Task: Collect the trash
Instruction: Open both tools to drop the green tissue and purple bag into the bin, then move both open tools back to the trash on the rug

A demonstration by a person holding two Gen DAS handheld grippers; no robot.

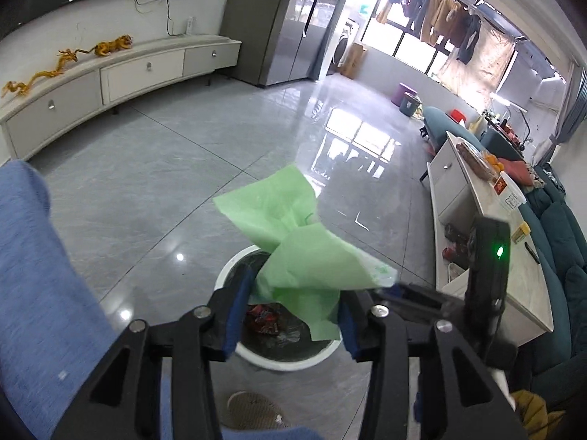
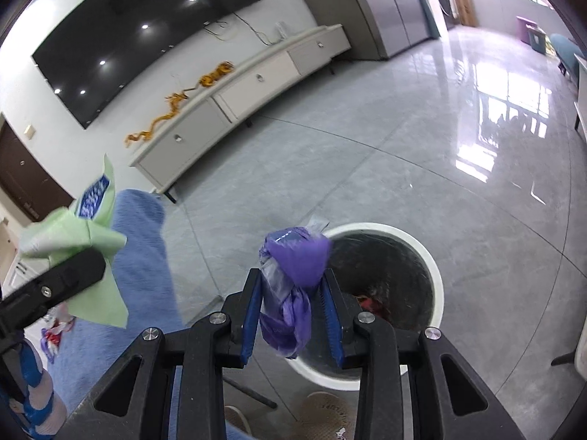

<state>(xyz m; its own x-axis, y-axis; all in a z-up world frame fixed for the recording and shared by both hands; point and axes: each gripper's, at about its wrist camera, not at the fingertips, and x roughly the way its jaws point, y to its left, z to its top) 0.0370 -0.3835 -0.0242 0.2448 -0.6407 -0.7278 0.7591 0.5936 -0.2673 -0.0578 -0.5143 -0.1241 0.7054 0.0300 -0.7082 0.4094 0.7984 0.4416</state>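
- The left gripper [image 1: 290,311], a black two-finger tool with blue pads, has its fingers closed in on a crumpled light-green plastic wrapper [image 1: 293,253]; the wrapper fans out above the fingertips and one flap hangs down between them.
- Seen from the right wrist, the same green wrapper [image 2: 73,234] shows a blue printed label on its upper corner, and the left gripper's black finger lies across its lower half.
- The left gripper hangs directly above a round white waste bin with a dark liner [image 1: 286,361], which stands on the glossy grey tiled floor [image 1: 146,168].
- Inside the bin, a crumpled red and dark wrapper [image 1: 262,317] lies at the bottom, just below the hanging green flap.
- The right gripper [image 2: 291,315], of the same build, has its blue pads pressed on either side of a scrunched purple plastic bag [image 2: 290,286]; the bag bulges above the fingertips and sags below them.
- From the right wrist view the purple bag sits over the near-left rim of the white bin [image 2: 433,267], not over its middle.
- A blue fabric sleeve [image 1: 40,267] fills the left side of the left wrist view.
- A beige slipper [image 1: 249,410] stands on the floor just beside the bin's near edge.
- A long white drawer cabinet [image 1: 121,77] runs along the far wall, with golden dragon figures [image 1: 66,60] on top, under a big dark wall screen [image 2: 146,33].
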